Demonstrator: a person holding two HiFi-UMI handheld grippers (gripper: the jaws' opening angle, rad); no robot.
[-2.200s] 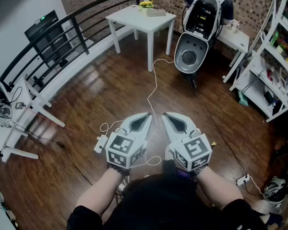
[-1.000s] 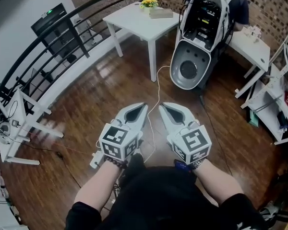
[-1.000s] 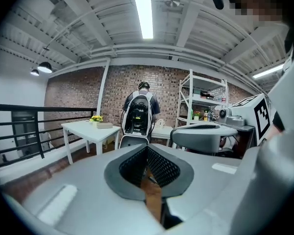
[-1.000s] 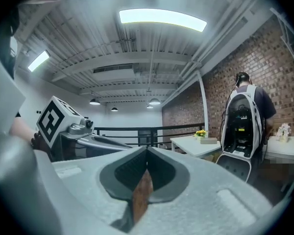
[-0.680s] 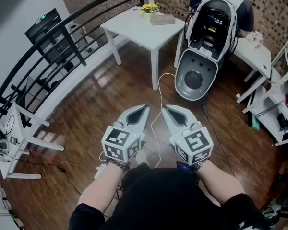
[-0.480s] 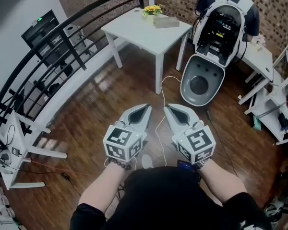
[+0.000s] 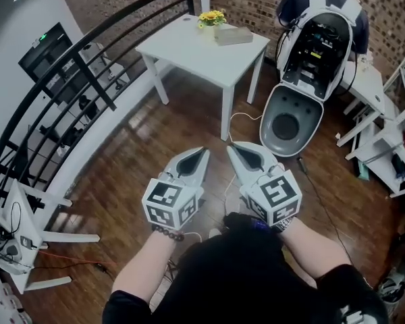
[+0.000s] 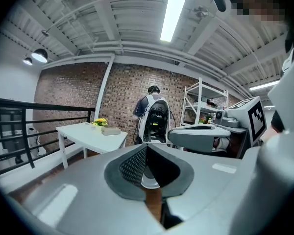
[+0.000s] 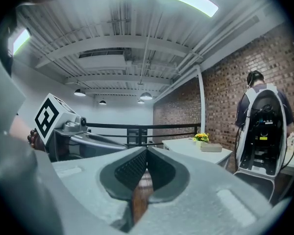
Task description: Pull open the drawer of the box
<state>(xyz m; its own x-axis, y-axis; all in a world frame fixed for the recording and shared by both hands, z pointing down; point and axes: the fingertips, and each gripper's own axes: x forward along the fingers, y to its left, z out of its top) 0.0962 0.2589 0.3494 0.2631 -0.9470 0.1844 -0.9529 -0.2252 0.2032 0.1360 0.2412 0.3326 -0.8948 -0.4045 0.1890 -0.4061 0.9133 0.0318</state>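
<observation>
A small grey box [image 7: 233, 35] lies on the white table [image 7: 189, 46] at the back, beside a pot of yellow flowers [image 7: 211, 18]; it also shows as the box [image 8: 110, 130] and the box [image 9: 211, 148] in the gripper views. My left gripper [image 7: 205, 152] and right gripper [image 7: 230, 147] hang side by side over the wooden floor, well short of the table. Both are shut, tips meeting, nothing between them.
A person stands behind a white open-fronted machine [image 7: 310, 59] at the back right. White shelving [image 7: 398, 147] lines the right side, a black railing [image 7: 88, 66] runs along the left, and a white cable [image 7: 236, 123] trails over the floor under the table.
The view has moved toward the table, which now sits nearer and more central. Both grippers stay shut and side by side in front of me.
</observation>
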